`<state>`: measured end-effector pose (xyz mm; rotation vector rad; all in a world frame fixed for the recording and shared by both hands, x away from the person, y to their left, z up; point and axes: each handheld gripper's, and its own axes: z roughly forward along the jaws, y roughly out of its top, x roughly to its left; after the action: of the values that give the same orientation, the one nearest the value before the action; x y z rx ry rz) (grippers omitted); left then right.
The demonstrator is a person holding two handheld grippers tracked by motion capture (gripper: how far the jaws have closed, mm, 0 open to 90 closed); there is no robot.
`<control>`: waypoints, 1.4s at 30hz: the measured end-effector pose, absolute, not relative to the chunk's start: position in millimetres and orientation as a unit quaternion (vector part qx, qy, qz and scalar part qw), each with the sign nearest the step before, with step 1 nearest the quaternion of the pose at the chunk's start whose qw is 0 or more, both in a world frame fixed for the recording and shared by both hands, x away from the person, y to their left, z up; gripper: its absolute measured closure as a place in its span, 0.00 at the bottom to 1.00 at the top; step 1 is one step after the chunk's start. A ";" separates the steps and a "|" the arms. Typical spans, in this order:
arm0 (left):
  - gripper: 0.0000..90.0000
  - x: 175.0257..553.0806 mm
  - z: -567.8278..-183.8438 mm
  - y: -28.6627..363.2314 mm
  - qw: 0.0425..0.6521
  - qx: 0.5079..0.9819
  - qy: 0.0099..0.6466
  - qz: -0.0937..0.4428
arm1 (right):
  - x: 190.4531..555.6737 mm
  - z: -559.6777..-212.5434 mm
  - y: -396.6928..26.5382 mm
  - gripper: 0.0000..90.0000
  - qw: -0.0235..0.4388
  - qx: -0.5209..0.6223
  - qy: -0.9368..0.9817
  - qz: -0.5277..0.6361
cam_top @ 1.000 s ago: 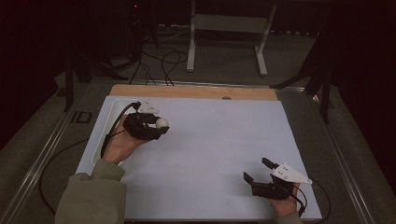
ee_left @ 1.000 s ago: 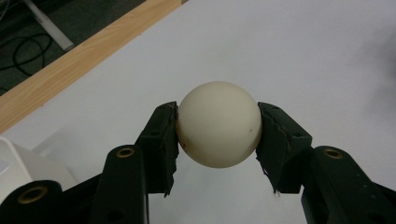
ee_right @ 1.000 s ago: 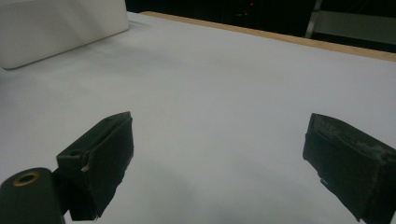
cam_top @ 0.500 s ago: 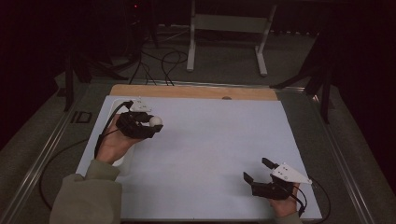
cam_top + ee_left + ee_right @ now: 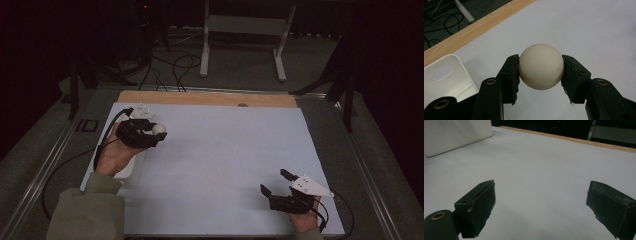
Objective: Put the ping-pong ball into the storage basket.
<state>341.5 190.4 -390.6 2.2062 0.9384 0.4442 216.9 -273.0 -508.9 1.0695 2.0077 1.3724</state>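
Since a second ago, in the high view, the left gripper (image 5: 159,134) has drifted left toward the white bin (image 5: 131,167). Its own view shows jaws clamped across a cream ball (image 5: 541,66), held above the table (image 5: 586,30) beside that bin, probably for dropping in. The right gripper (image 5: 541,207) rests spread wide and empty over bare white surface, apparently waiting.

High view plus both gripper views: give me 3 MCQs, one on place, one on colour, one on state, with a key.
1. Where does the white plastic bin sit?
A. far right corner
B. the table's left side, by the left gripper
C. table centre

2. What colour is the smooth round ball?
A. cream-white
B. orange
C. blue

3. How do the right gripper's jaws stand?
A. shut on the ball
B. shut on nothing
C. open, nothing between them

Key:
1 B, the high view shows the bin under the left gripper at the left edge of the white table sheet.
2 A, the left gripper view shows it pale cream, clamped between the jaws.
3 C, the right gripper has bare sheet between its spread jaws.
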 end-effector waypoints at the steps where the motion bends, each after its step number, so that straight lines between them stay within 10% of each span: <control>1: 0.57 341.4 -390.7 192.1 0.343 0.849 0.362 0.172 | 216.8 -508.9 -272.9 0.09 0.240 0.391 0.734 0.501; 42: 0.57 341.7 -392.5 216.3 0.329 0.841 0.391 0.177 | 216.9 -509.1 -272.3 0.09 0.239 0.390 0.734 0.502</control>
<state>341.7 216.3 -392.5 2.2012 1.0240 0.4645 216.9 -272.3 -509.1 1.0693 2.0106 1.3745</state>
